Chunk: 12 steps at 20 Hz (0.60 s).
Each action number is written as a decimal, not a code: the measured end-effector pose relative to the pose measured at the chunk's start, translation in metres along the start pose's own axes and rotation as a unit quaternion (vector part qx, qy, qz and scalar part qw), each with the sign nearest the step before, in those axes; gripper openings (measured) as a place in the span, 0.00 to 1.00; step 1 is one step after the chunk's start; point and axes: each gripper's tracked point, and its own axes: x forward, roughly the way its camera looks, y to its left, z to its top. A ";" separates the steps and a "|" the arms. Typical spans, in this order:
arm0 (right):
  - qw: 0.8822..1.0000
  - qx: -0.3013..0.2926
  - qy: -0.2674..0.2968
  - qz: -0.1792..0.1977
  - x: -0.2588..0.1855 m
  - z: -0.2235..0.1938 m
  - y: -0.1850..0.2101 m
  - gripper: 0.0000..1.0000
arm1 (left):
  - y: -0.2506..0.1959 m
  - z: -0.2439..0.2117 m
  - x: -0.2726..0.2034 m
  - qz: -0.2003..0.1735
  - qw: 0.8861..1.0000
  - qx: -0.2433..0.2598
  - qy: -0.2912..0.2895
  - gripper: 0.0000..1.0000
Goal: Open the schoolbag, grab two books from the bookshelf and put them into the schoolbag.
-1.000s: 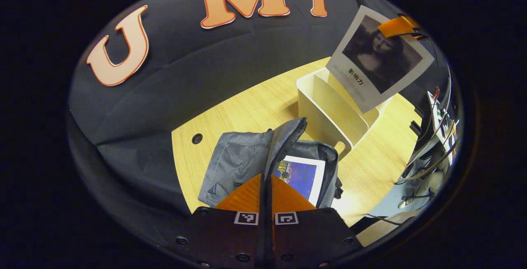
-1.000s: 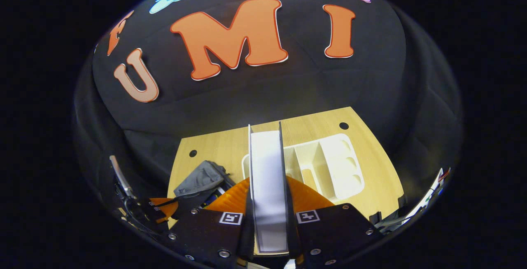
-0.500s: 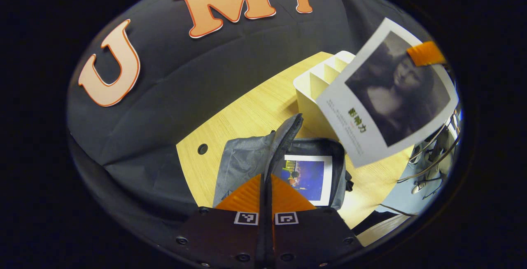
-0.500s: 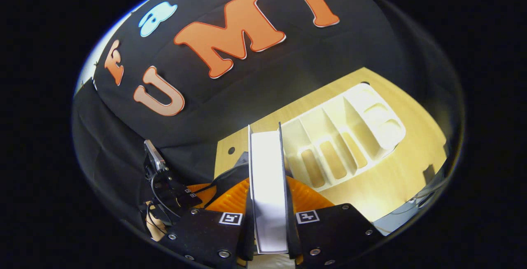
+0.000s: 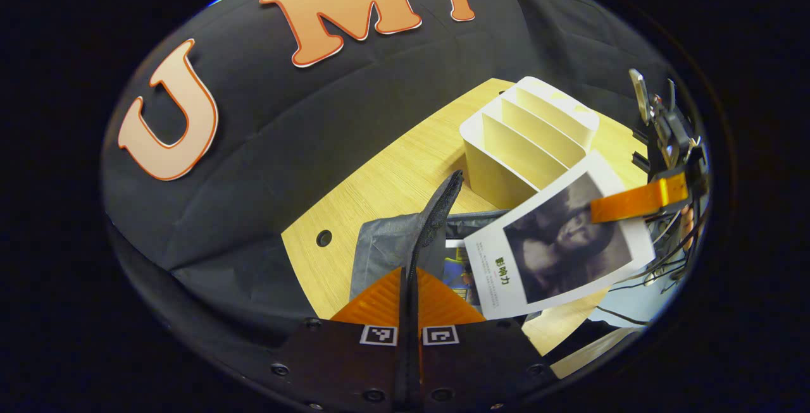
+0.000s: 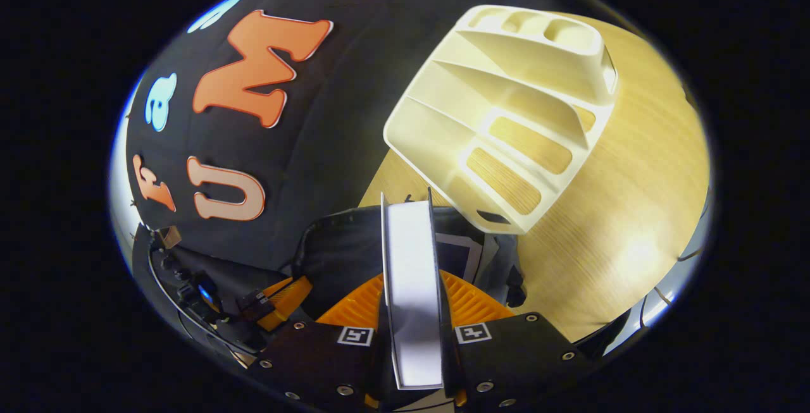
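The left gripper (image 5: pixel 408 286) points down and forward over the grey schoolbag (image 5: pixel 389 248), its orange fingers pinched together on the upright edge of the bag's flap (image 5: pixel 436 217), holding the mouth open. The right gripper (image 6: pixel 412 312) is tipped steeply downward above the bag, clamped on a white-covered book (image 6: pixel 410 286) gripped spine-up; in the left gripper view that book (image 5: pixel 560 245) hangs cover-out from one orange finger (image 5: pixel 636 201) right over the bag opening. A first book (image 5: pixel 461 271) with a blue cover lies inside the bag. The cream bookshelf (image 6: pixel 506 116) stands on the wooden table (image 6: pixel 633 198) just beyond the bag. Since half a second ago the held book has dropped from in front of the shelf to the bag's mouth, now hiding most of the blue book
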 end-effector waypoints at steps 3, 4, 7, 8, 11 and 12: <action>0.998 0.050 -0.018 0.026 0.017 -0.003 -0.003 0.33 | -0.002 0.002 -0.004 -0.008 1.000 -0.001 -0.005 0.00; 0.997 0.057 -0.025 0.034 0.022 -0.004 -0.003 0.33 | -0.002 0.002 -0.005 -0.008 1.000 -0.001 -0.007 0.00; 0.994 0.087 -0.045 0.053 0.046 -0.007 -0.002 0.32 | 0.001 0.010 -0.012 -0.004 1.000 0.008 -0.018 0.00; 0.992 0.092 -0.057 0.061 0.053 -0.007 -0.001 0.32 | 0.000 0.015 -0.014 -0.005 1.000 0.012 -0.023 0.00; 0.989 0.111 -0.061 0.072 0.077 -0.014 0.011 0.32 | -0.004 0.026 -0.022 -0.001 0.999 0.027 -0.046 0.00; 0.989 0.113 -0.062 0.073 0.086 -0.017 0.017 0.32 | -0.008 0.029 -0.022 -0.003 0.998 0.033 -0.049 0.00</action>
